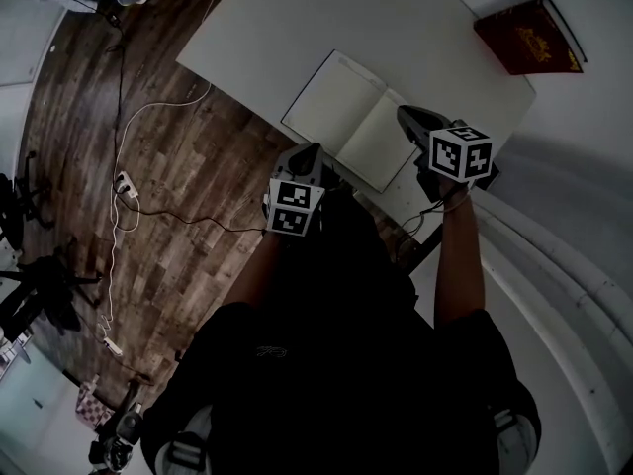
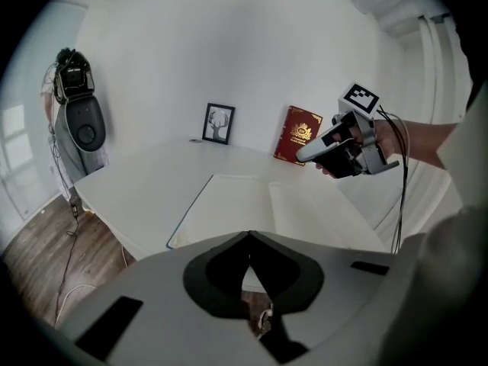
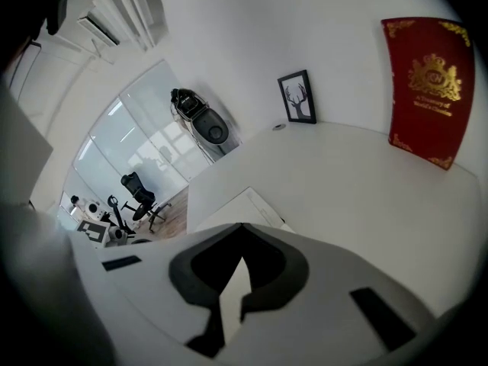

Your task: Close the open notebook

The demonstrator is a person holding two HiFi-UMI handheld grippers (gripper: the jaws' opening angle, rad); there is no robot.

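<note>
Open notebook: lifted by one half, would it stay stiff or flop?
Probably hinges easily: the notebook lies fully flat on the table. It looks thin, so a lifted half may flop. Likely slides when pushed on that smooth top.

Light: soft, even daylight, brightest at glass wall.
Glare: notebook pages nearly merge into white table.
Shadows: person's torso underexposed.
Distortion: heavy fisheye, black corners in gripper views.

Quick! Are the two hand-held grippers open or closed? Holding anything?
Left hand-held gripper: closed, holding nothing.
Right hand-held gripper: closed, holding nothing.
</note>
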